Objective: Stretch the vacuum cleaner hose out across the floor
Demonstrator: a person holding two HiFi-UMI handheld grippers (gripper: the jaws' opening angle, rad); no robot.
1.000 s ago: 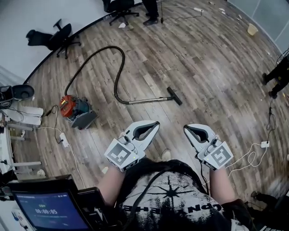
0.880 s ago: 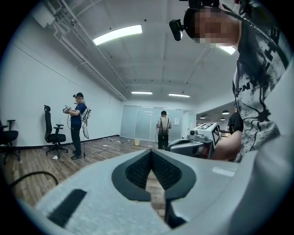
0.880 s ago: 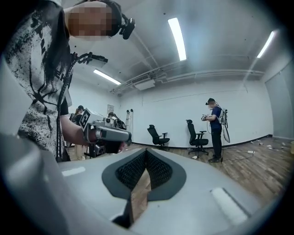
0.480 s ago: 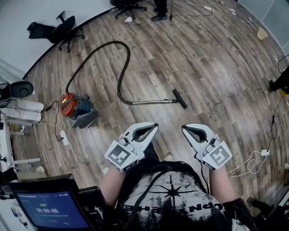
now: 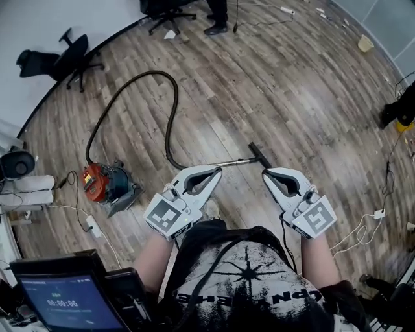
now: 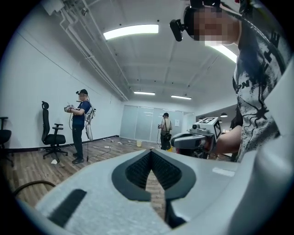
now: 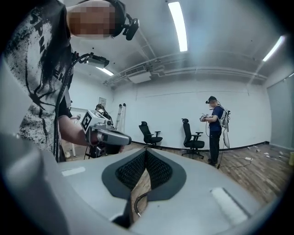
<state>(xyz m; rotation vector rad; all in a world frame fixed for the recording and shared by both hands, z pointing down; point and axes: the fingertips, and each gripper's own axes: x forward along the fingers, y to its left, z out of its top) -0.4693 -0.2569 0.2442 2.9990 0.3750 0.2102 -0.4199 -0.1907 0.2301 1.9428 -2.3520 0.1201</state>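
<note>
The black vacuum hose (image 5: 170, 120) lies on the wooden floor (image 5: 292, 97) in a tall loop. It leaves the red and teal canister (image 5: 107, 185) at the left, climbs toward the far side, bends over and comes back near, where it joins the metal wand (image 5: 237, 162). The wand runs right to the black floor head (image 5: 260, 154). The hose is curved, not drawn out straight.

The left gripper (image 5: 215, 172) and the right gripper (image 5: 266, 174) are held up side by side in front of the person's chest, just near of the wand, with their tips pointing far and slightly toward each other. On each gripper the jaws are closed tip to tip with nothing between them; only floor shows through the gap behind the pads. Neither gripper touches the hose.

A white power strip (image 5: 93, 224) with its cable lies on the floor just near of the canister. A screen (image 5: 68, 301) sits at the near left corner. A black office chair (image 5: 71, 55) stands far left by the wall, and another person (image 5: 217, 16) stands at the far edge.
</note>
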